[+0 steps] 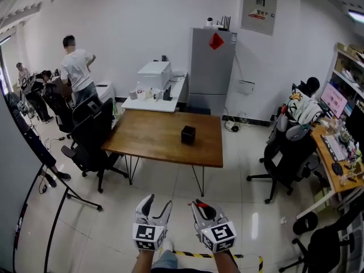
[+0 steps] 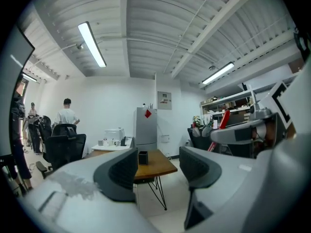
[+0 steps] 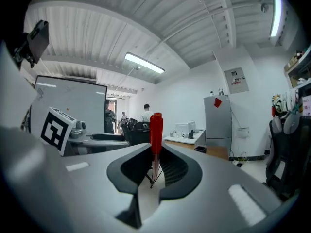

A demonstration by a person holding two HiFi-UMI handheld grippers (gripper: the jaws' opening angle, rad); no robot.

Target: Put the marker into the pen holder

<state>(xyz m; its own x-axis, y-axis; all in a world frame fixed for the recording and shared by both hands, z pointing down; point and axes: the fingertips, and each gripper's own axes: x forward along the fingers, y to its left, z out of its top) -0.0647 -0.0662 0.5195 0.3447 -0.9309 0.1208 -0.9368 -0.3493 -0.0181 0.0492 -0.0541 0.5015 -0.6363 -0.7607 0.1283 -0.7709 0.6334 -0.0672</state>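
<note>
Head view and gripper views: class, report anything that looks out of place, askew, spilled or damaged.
Nothing stands out. The black pen holder sits upright on the wooden table, nothing spilled around it. The right gripper is shut on the red marker, held straight; the left gripper is open and empty.

Bright, even light from ceiling tubes (image 2: 92, 43) — heavy fisheye warp at edges

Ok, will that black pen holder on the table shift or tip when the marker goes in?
Probably stable: the pen holder looks squat and boxy, standing flat on the wooden table. It seems small and likely light, so a sideways nudge from the marker might slide it.
</note>
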